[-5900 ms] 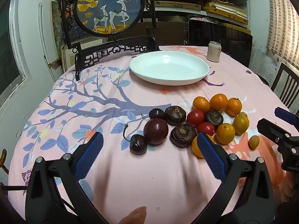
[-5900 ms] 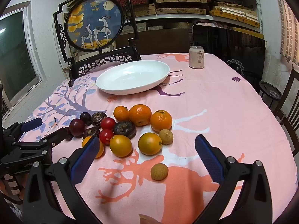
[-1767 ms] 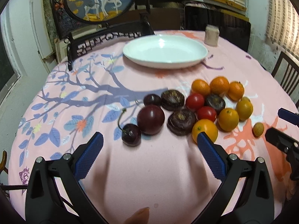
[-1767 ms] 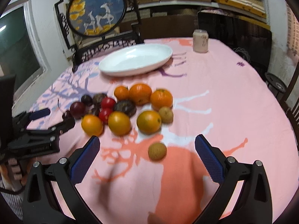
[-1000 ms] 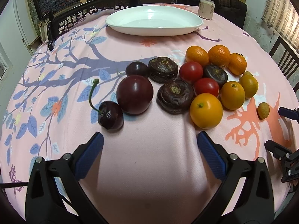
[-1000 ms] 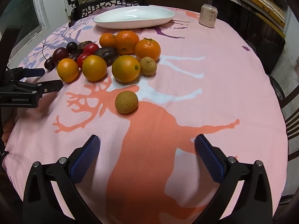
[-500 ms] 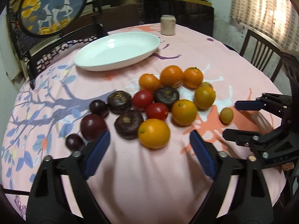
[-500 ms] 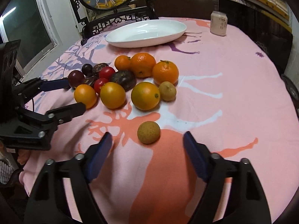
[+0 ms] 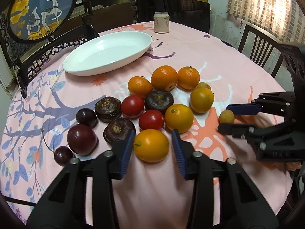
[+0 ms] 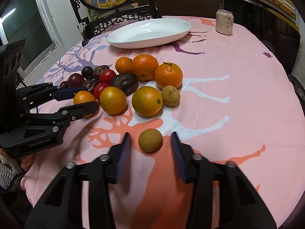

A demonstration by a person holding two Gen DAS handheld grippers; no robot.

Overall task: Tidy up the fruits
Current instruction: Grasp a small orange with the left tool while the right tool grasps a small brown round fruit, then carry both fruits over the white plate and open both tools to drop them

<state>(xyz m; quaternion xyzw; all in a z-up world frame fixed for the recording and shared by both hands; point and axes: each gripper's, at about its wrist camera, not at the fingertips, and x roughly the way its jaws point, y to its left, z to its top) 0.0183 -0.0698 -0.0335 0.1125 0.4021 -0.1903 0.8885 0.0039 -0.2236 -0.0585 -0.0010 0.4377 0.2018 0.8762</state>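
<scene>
A cluster of fruit lies on the pink tablecloth: oranges, red tomatoes, dark plums, cherries and brown water chestnuts. My left gripper (image 9: 152, 146) straddles the nearest orange fruit (image 9: 151, 148), pads close on each side, small gaps still showing. My right gripper (image 10: 150, 143) straddles a small tan longan (image 10: 150, 140) lying apart from the cluster, with gaps on both sides. The right gripper also shows in the left wrist view (image 9: 230, 118), the left one in the right wrist view (image 10: 85, 100). An empty white oval plate (image 9: 83, 68) sits beyond the fruit.
A drink can (image 9: 161, 25) stands behind the plate. Dark wooden chairs (image 9: 261, 45) ring the round table, and a framed deer screen (image 9: 38, 9) stands at the back left. The table edge is just below both grippers.
Both grippers have narrowed from wide open and moved in, the left around the nearest orange fruit, the right around the small longan. The fruit has not moved.
</scene>
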